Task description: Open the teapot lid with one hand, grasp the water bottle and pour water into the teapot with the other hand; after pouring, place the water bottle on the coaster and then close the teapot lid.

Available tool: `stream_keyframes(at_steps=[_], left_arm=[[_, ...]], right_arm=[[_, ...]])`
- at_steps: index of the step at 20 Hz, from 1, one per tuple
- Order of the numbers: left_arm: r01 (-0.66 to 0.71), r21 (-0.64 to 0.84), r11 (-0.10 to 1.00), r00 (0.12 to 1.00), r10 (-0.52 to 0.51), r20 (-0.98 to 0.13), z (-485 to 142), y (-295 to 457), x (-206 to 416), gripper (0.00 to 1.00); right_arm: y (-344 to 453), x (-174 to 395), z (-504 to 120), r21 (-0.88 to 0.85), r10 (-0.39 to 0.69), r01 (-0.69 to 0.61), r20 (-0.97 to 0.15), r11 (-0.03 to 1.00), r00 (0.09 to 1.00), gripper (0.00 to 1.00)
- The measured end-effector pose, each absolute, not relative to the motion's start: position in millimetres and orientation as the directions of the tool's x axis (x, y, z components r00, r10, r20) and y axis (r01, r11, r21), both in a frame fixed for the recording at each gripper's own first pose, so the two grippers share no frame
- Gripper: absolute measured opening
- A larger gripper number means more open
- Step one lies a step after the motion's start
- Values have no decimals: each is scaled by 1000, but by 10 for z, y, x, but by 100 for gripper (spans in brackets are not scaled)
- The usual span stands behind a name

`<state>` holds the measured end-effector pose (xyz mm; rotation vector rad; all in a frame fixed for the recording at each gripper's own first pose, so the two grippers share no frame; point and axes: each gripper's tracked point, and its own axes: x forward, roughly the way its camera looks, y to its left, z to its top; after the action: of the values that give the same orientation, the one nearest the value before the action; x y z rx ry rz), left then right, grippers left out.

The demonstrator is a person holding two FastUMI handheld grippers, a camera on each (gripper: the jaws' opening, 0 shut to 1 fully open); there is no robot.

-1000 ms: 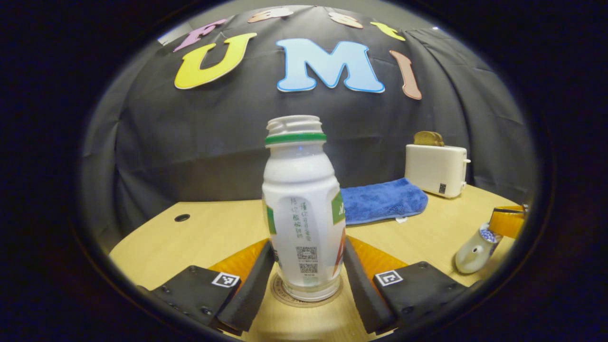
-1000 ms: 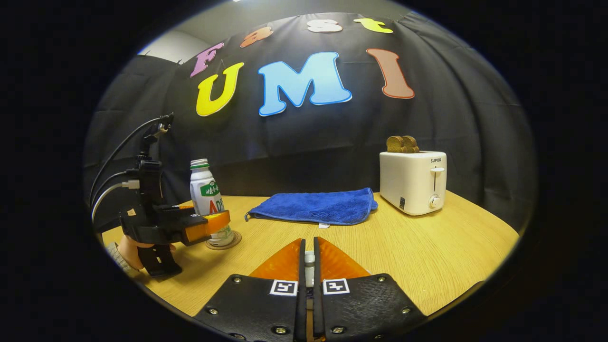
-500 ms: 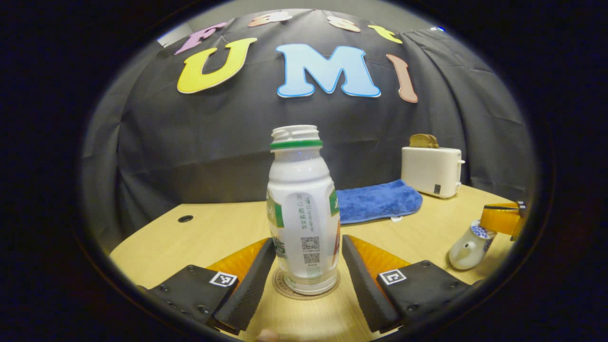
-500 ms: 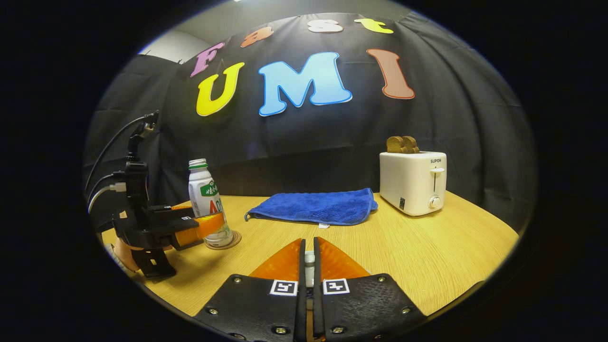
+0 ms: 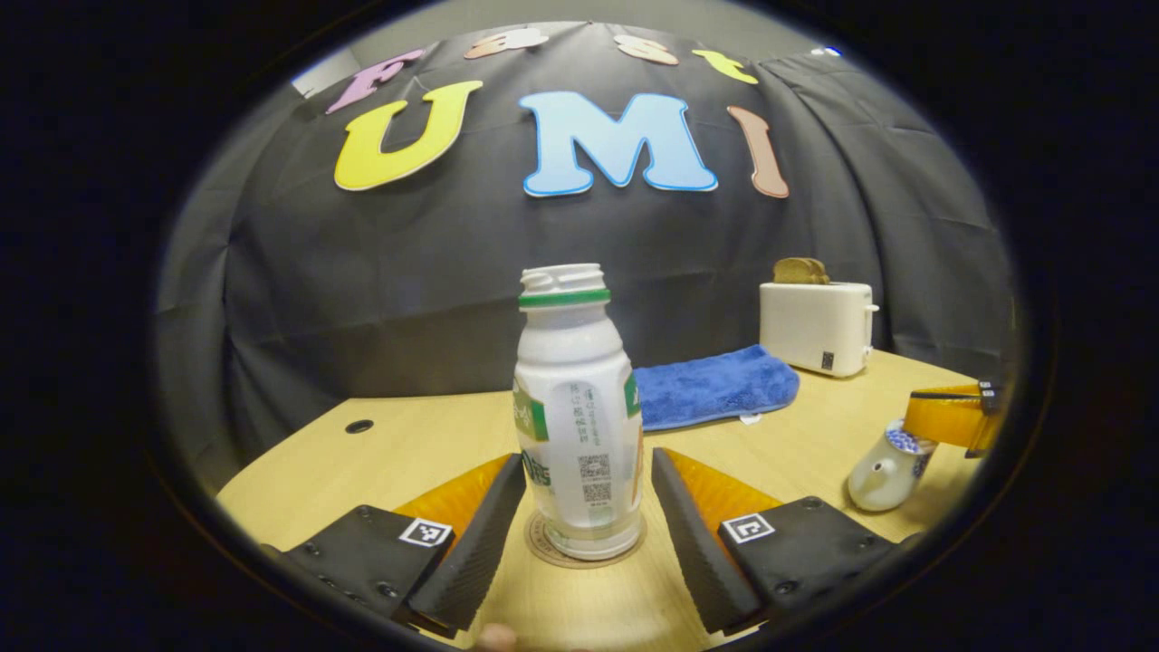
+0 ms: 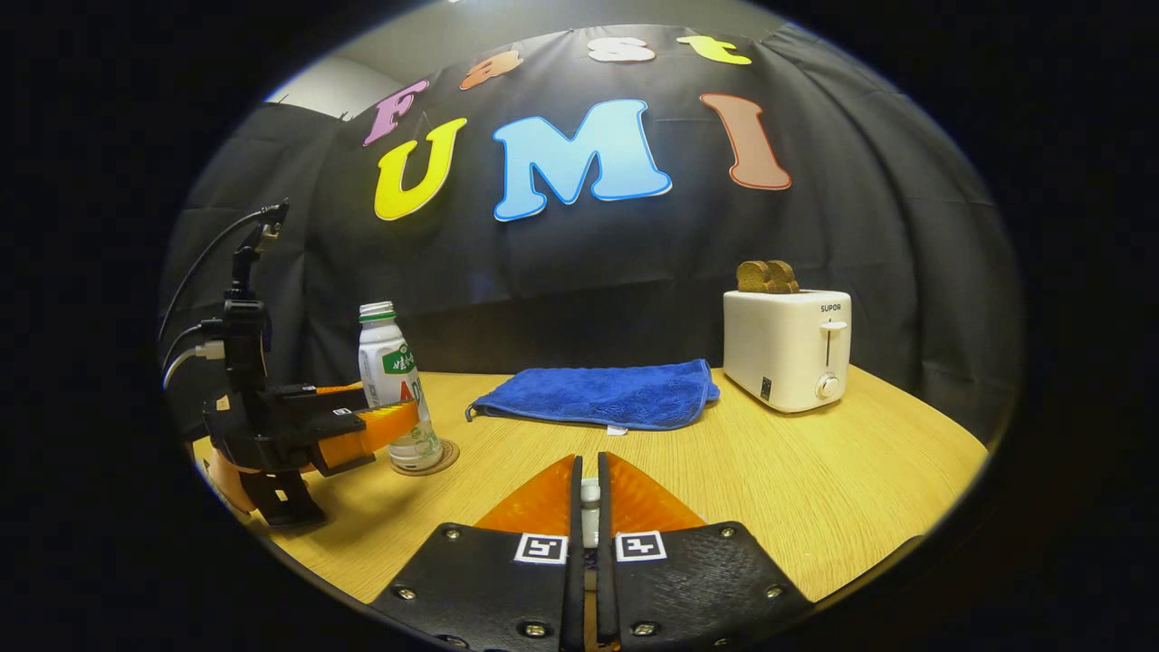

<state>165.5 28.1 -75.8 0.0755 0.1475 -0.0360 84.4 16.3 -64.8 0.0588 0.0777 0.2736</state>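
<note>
White water bottle (image 5: 578, 426) upright on coaster (image 5: 541, 543) — left gripper (image 5: 587, 493) released.

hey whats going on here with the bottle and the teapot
A person works two handheld grippers at a wooden table. The left gripper is open, its fingers either side of the uncapped water bottle and clear of it; the bottle stands upright on the coaster. The right gripper is shut on a small white knob, apparently the teapot lid. The left gripper view puts it right over the teapot.
</note>
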Motion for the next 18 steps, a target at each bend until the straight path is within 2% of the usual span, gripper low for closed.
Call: stream_keyframes(at_steps=[3,7,9,10,11,12,13,14,18], left_arm=[[43,58,997,988,-34,-149,-766,266,1601,99],[41,41,998,989,-35,-142,-750,243,1509,99],[44,46,998,990,-37,-137,-738,225,1454,99],[41,51,998,990,-34,-136,-735,215,1442,99],[39,53,998,991,-32,-134,-723,211,1422,99],[37,52,998,991,-30,-129,-714,209,1380,99],[35,46,998,992,-29,-124,-693,205,1354,99],[34,37,999,992,-29,-120,-680,199,1324,99],[19,25,1000,995,-16,-100,-556,227,1155,99]], right_arm=[[169,843,-648,56,268,-265,-70,963,961,11],[152,842,-649,50,254,-251,-72,967,965,10],[145,832,-645,47,244,-241,-74,969,967,19],[137,819,-615,44,240,-237,-67,971,969,20],[125,824,-588,44,230,-228,-56,973,971,29],[121,811,-542,47,231,-229,-38,972,972,29],[116,790,-489,49,227,-226,-21,973,974,41],[96,776,-443,46,215,-215,-7,976,977,47],[12,699,-266,58,180,-183,56,981,982,49]])
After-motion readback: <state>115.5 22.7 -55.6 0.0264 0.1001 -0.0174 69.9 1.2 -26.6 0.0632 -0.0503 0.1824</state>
